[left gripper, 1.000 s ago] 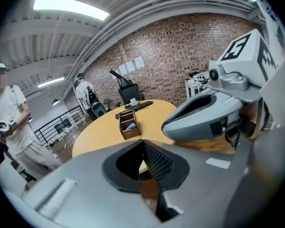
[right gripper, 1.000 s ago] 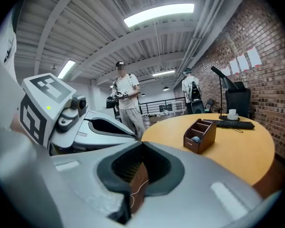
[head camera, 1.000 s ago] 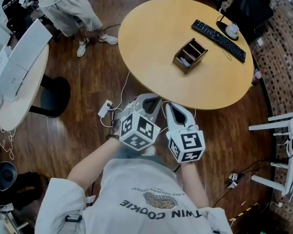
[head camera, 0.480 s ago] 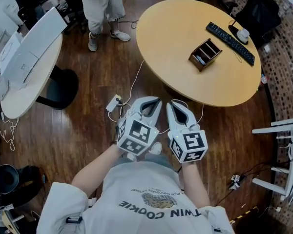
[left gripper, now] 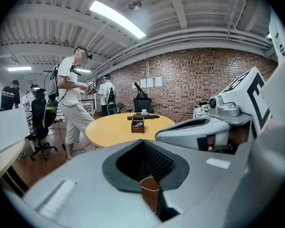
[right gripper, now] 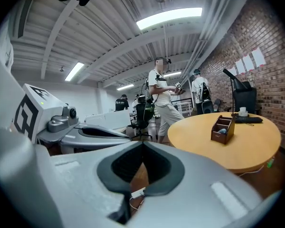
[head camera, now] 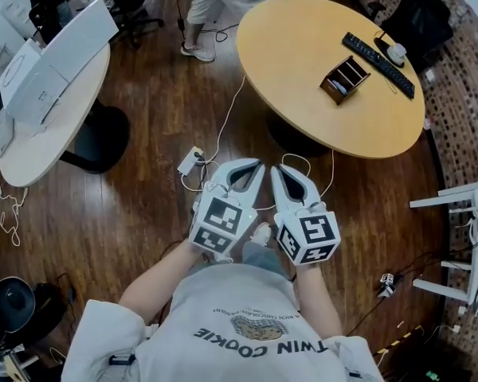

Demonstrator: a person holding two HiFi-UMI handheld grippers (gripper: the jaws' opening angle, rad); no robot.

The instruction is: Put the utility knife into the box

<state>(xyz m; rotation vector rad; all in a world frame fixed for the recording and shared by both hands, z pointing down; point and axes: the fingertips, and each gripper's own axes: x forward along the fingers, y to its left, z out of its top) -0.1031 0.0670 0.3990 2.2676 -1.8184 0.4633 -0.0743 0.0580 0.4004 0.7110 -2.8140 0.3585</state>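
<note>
Beyond the wooden floor, a round table (head camera: pixel 303 46) is seen, well apart from the grippers. The left gripper (head camera: pixel 253 170) and right gripper (head camera: pixel 278 172) are held side by side, jaws pressed together on nothing. On the table stands the box (head camera: pixel 344 79). A pale item (head camera: pixel 338 87) lies inside; whether it is the utility knife cannot be told.

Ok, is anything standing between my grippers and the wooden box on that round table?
Nothing visible does. Between the left gripper, the right gripper and the box lie only open floor with a white cable, then bare tabletop. The keyboard lies beyond the box.
</note>
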